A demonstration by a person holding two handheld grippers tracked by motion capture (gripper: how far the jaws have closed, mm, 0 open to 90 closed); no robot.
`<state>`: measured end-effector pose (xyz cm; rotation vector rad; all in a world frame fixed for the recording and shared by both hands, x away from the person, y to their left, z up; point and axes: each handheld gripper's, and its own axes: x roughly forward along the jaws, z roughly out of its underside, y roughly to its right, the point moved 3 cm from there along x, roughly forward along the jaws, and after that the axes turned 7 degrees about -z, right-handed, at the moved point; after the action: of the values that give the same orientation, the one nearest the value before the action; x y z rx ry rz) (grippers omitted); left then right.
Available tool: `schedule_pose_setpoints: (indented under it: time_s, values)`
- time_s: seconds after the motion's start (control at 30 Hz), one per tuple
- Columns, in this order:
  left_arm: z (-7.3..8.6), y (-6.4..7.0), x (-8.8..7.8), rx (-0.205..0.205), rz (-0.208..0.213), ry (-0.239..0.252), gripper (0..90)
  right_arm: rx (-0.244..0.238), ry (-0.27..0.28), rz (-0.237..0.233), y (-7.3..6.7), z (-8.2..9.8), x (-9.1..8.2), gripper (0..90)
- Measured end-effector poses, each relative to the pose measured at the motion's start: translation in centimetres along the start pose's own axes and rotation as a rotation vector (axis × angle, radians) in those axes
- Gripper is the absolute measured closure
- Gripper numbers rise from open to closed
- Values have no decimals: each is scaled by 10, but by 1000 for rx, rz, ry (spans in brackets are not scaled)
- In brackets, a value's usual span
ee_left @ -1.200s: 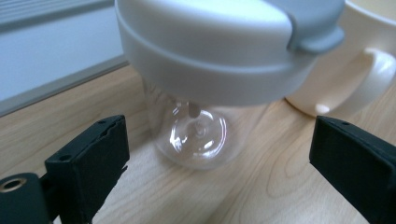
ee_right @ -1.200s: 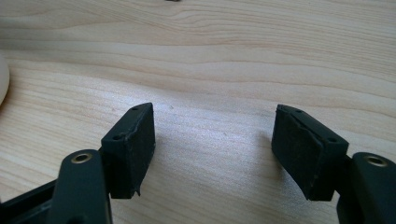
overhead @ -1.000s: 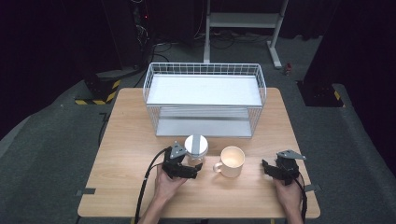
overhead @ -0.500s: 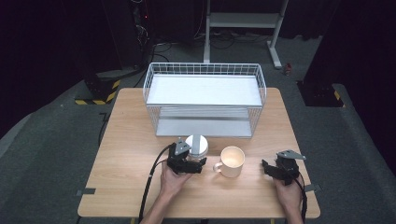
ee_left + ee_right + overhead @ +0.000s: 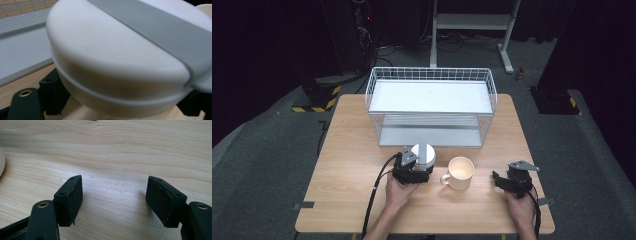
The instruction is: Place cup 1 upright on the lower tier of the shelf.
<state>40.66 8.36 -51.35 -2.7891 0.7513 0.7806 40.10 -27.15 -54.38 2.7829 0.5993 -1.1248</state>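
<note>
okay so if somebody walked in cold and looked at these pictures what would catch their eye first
Probably the white wire basket rack standing at the far side of the wooden table. In front of it, the left gripper has just been closing its jaws around a white lidded container with a grey band, which looms large in the left gripper view. A cream mug sits just to its right, and the right gripper rests open on bare wood.

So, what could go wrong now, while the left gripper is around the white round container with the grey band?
The left gripper's jaws have just been closing around the white round container with the grey band; its curved, smooth wall might slip out if the grip sits low. The cream ceramic mug stands close beside it and could be knocked when the container is lifted. The white wire basket rack is just behind, so a forward lift may hit its front edge.
</note>
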Motion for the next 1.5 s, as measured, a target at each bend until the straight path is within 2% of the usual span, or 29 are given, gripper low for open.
schedule_pose_setpoints:
  time_s: [0.17,0.2,0.87,1.2,1.5]
  values:
    - [1,0,0,19,-12,-1,183,0,0,0,0,0,0,299]
    - [1,0,0,35,-19,0,184,0,0,0,0,0,0,298]
    - [2,0,-3,62,-25,5,192,0,0,0,0,0,0,298]
    - [2,-5,-9,53,-40,16,192,0,0,0,0,0,0,298]
    - [1,-16,-19,48,-63,21,192,0,0,0,0,0,0,298]
